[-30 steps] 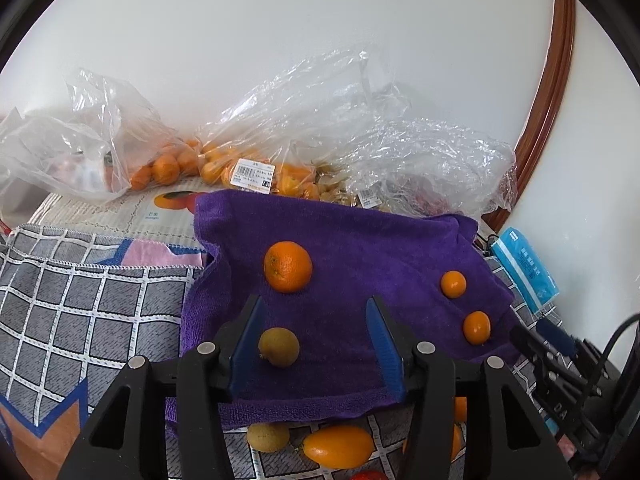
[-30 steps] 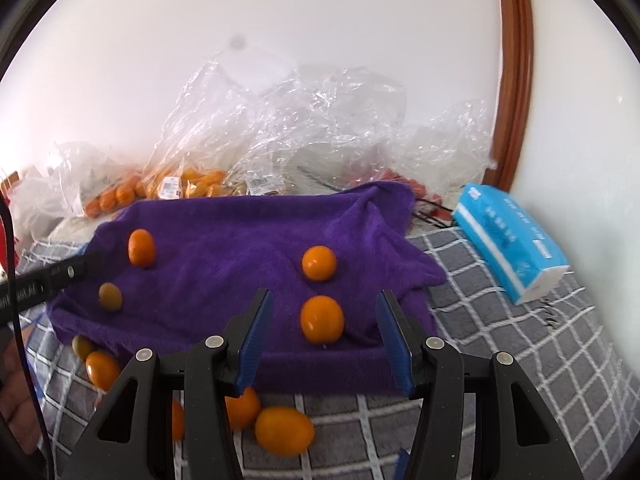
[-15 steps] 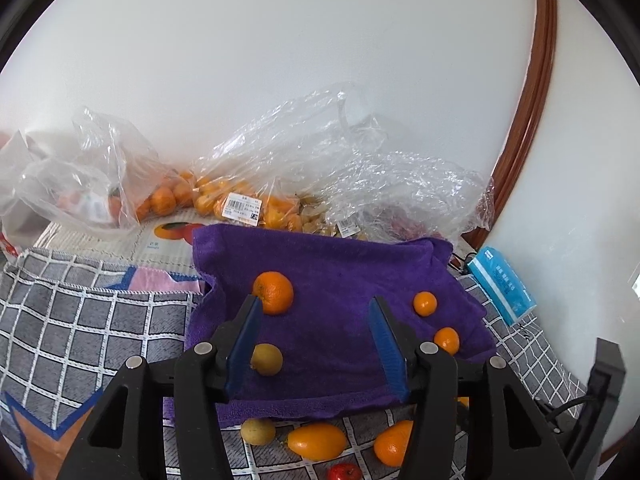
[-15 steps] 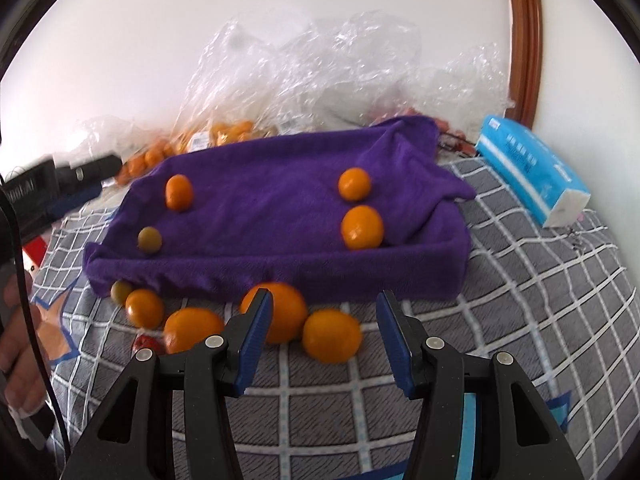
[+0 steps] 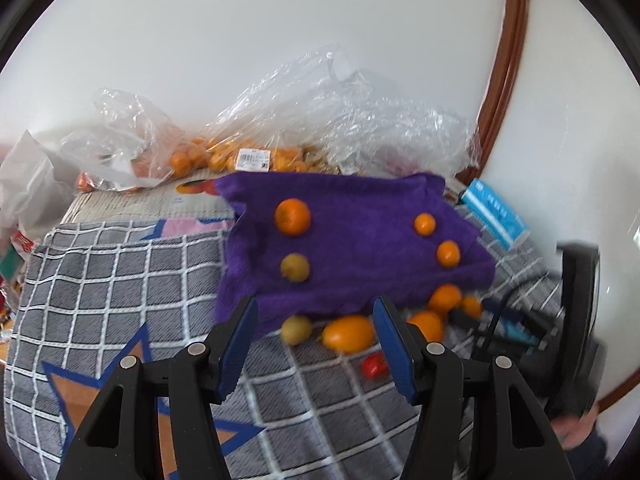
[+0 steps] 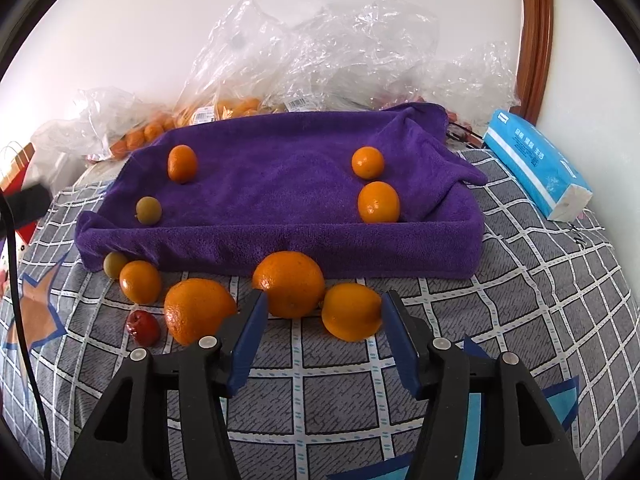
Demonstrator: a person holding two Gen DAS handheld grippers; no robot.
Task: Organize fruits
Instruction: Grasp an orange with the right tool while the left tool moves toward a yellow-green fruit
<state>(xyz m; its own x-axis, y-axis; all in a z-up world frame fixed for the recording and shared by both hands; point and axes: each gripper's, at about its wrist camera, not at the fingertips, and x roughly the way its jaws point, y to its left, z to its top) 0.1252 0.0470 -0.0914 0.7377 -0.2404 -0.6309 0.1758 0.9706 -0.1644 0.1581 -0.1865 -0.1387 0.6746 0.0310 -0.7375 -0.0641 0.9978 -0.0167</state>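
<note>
Looks like a home, prob. a bedroom or living area. Surface is soft, covered w/ a grey checked blanket [image 6: 520, 280] w/ blue-and-orange star patches, not a workbench. Plain white wall behind, curved brown wood trim [image 6: 536, 32] at the right. Crumpled clear plastic bags [image 6: 320, 40] w/ shop price labels sit along the wall, some full of small oranges: groceries straight from the store. Blue pack of tissues [image 6: 536, 164] lies beside a purple towel [image 6: 280, 184] spread like a tray. Loose fruit on the blanket and towel. All domestic stuff, no lab or shop fittings.
</note>
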